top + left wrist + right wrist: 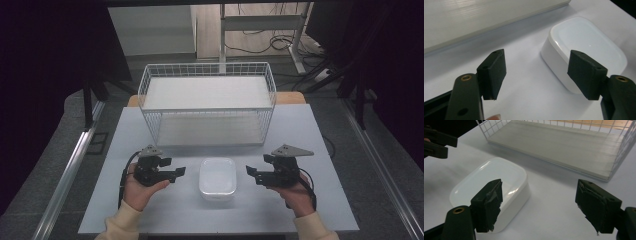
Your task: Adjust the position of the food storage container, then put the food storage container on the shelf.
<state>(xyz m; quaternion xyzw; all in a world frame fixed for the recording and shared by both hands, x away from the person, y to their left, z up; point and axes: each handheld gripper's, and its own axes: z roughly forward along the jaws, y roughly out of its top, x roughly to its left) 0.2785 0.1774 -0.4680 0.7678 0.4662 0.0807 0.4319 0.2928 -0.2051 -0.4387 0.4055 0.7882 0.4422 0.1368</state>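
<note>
A white, rounded rectangular box (pixel 217 178) with its lid on rests on the pale table (pixel 300 130), near the front edge. My left gripper (pixel 173 166) hovers just left of it, pointing at it, jaws open with nothing between them. In the left gripper view the left gripper (pixel 537 75) frames bare table, and the box (pixel 584 42) lies partly behind the right-hand jaw. My right gripper (pixel 257 165) stands just right of the box, open and holding nothing. In the right gripper view the right gripper (pixel 539 205) has the box (pixel 491 180) behind its left-hand jaw.
A white wire rack (pixel 207 70) with two pale shelf boards stands across the back of the table, close behind the box. Its lower board (pixel 559 142) sits low over the table. My left gripper (pixel 436 142) shows at the far left of the right gripper view.
</note>
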